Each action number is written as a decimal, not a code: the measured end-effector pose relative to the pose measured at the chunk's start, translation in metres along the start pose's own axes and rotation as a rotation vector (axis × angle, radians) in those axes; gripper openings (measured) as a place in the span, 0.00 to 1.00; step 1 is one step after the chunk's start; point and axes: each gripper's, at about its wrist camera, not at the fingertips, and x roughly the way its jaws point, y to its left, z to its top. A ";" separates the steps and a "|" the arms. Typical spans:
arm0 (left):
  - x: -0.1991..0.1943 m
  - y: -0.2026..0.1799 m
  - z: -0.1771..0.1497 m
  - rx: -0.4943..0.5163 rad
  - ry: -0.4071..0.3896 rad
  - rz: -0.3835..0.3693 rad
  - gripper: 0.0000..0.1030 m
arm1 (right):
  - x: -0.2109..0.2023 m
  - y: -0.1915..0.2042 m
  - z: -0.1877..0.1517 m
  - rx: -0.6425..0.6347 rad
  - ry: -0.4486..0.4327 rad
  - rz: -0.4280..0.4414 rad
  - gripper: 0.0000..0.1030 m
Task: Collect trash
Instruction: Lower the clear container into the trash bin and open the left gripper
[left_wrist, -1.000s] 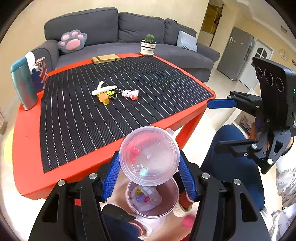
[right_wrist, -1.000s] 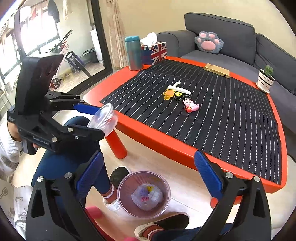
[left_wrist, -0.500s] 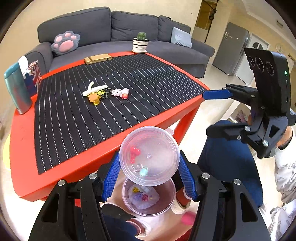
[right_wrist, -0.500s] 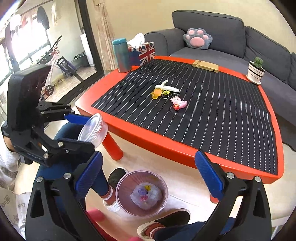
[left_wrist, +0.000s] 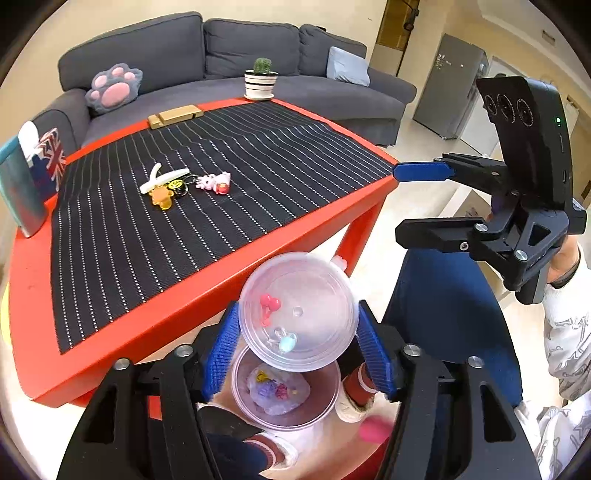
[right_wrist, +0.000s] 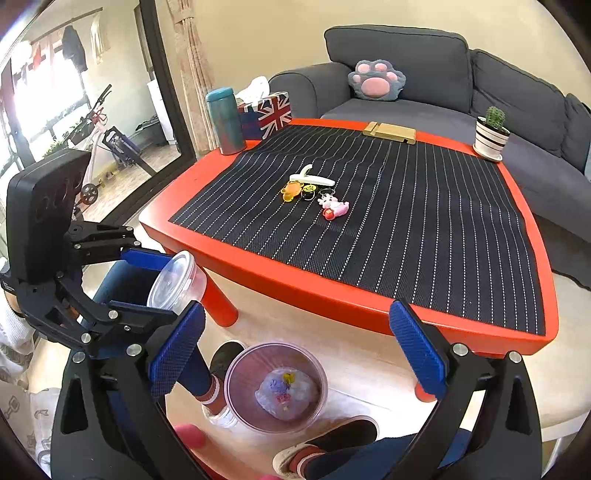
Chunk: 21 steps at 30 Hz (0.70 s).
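One red table (right_wrist: 258, 273) with one black striped mat (right_wrist: 406, 221). One pink-tinted bin (right_wrist: 236, 391) on the floor off the table's near edge, wrapper trash (right_wrist: 284, 395) inside. One clear lidded cup (left_wrist: 299, 312) above the bin, between the left gripper (left_wrist: 299, 343) fingers, whose jaws have just been opening; pads beside its rim, contact unclear. One right gripper (right_wrist: 295, 354), fingers spread, empty. Four keychain trinkets (right_wrist: 314, 192) mid-mat.
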 end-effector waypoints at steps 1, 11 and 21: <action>0.000 0.000 0.000 -0.003 -0.009 -0.001 0.84 | 0.000 -0.001 0.000 0.001 0.001 -0.001 0.95; -0.004 0.009 -0.001 -0.043 -0.032 0.027 0.92 | 0.001 0.000 -0.003 0.000 0.006 -0.002 0.95; -0.005 0.015 -0.002 -0.066 -0.042 0.040 0.92 | 0.006 0.005 -0.002 -0.013 0.014 0.005 0.95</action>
